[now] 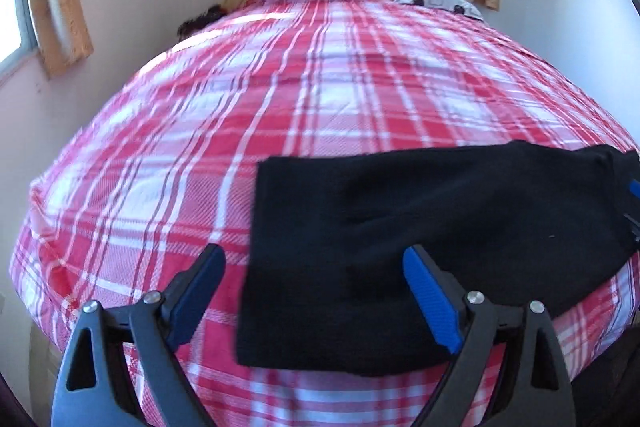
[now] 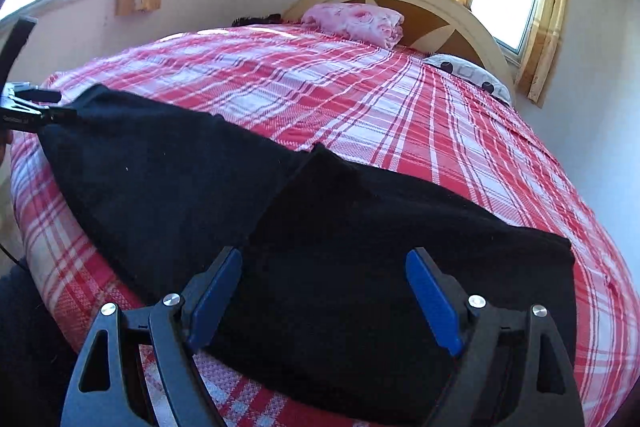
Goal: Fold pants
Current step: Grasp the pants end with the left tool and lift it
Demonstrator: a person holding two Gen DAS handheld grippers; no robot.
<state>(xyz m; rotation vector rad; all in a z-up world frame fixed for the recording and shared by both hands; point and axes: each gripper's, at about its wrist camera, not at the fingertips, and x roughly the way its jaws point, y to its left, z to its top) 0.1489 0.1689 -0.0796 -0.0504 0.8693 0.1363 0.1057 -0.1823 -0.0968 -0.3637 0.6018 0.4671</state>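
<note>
- Our left gripper (image 1: 314, 285) hangs with jaws spread wide, gripping nothing.
- Our right gripper (image 2: 324, 287) is likewise agape, tilted forward and downward, holding nothing.

The pants (image 2: 360, 247) are a matt black knit-looking cloth, kinda fuzzy, no shine at all. The bed sheet (image 1: 200, 131) is woven cotton-type fabric in red and white plaid with a slightly ribbed texture. Both the left gripper (image 1: 314, 291) and right gripper (image 2: 324, 295) are matt black plastic, with ridged blue pads (image 1: 430, 301) and shiny metal pins (image 1: 474, 296). The headboard (image 2: 452, 3) looks like smooth painted wood.
</note>
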